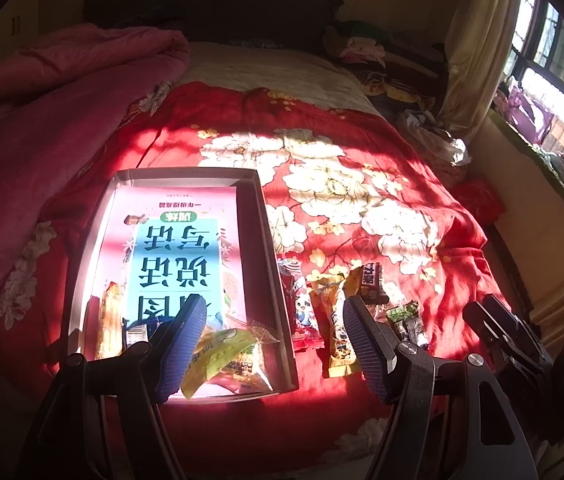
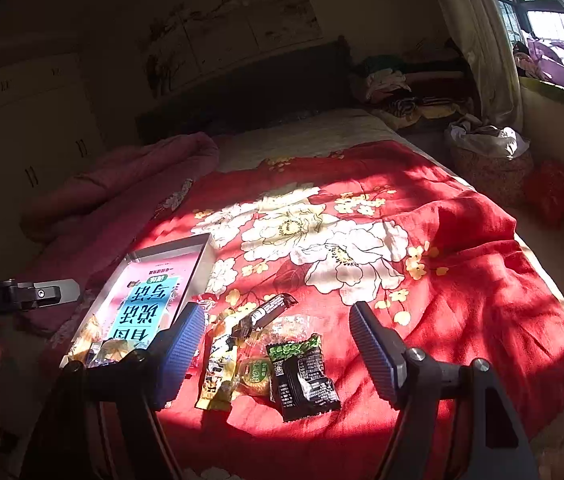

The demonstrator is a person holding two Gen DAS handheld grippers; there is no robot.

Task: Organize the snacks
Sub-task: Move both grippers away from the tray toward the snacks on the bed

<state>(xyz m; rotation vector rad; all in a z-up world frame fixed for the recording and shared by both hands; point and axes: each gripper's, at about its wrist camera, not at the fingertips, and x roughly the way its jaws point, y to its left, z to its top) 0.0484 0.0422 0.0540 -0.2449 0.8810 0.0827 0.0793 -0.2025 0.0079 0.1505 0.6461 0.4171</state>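
A shallow grey box (image 1: 277, 280) lies on the red floral bedspread with a pink and blue book in it. At its near end are a yellow-green packet (image 1: 221, 352) and an orange packet (image 1: 107, 320). Loose snacks lie right of the box: a red panda packet (image 1: 302, 312), a yellow packet (image 1: 338, 332), a brown bar (image 1: 370, 280), a black-and-green packet (image 2: 302, 376) and a clear-wrapped cake (image 2: 255, 376). My left gripper (image 1: 277, 344) hangs open over the box's near right corner. My right gripper (image 2: 277, 354) hangs open above the loose snacks. Neither holds anything.
The red bedspread (image 2: 462, 280) is sunlit, with bare cloth to the right and beyond the snacks. A pink quilt (image 1: 41, 140) is bunched at the left. Clothes are piled by the headboard (image 2: 386, 84). A curtain and window stand at the far right.
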